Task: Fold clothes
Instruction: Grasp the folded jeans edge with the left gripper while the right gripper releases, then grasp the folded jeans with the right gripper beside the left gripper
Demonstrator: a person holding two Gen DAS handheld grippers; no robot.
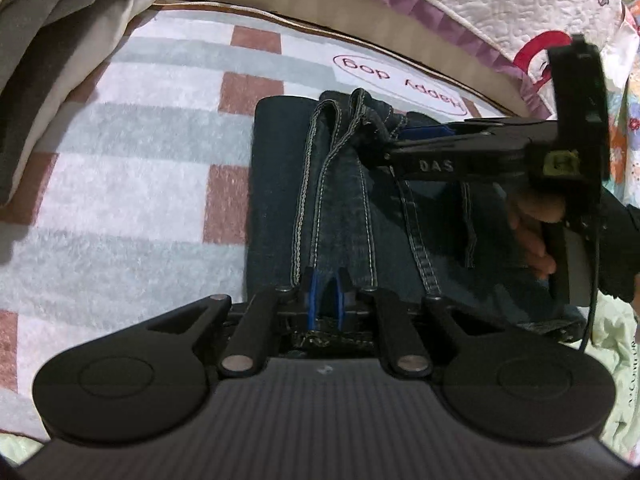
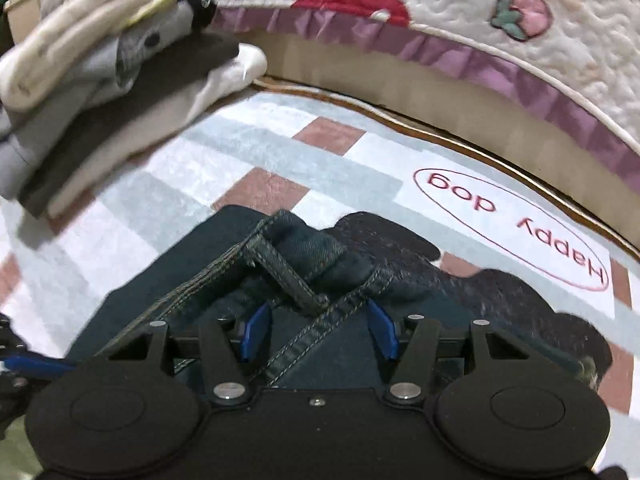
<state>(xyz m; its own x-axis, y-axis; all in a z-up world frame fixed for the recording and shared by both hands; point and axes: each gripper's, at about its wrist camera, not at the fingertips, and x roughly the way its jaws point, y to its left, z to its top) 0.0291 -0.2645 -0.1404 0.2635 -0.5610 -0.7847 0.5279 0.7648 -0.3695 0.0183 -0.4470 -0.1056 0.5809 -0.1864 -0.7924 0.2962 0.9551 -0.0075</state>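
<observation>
Denim jeans, folded on checked rug; seamed edge pinched by left gripper, jaws nearly closed; right gripper jaws spread over fabric

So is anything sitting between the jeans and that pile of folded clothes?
Nothing visible. Only bare checked rug lies between the jeans and the pile of folded clothes, which sits to their left.

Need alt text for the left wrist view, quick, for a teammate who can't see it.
The left gripper is pinched shut on the near edge of folded dark jeans lying on a checked rug. The right gripper reaches in from the right, at the far hem. Folded clothes are stacked at upper left.
</observation>
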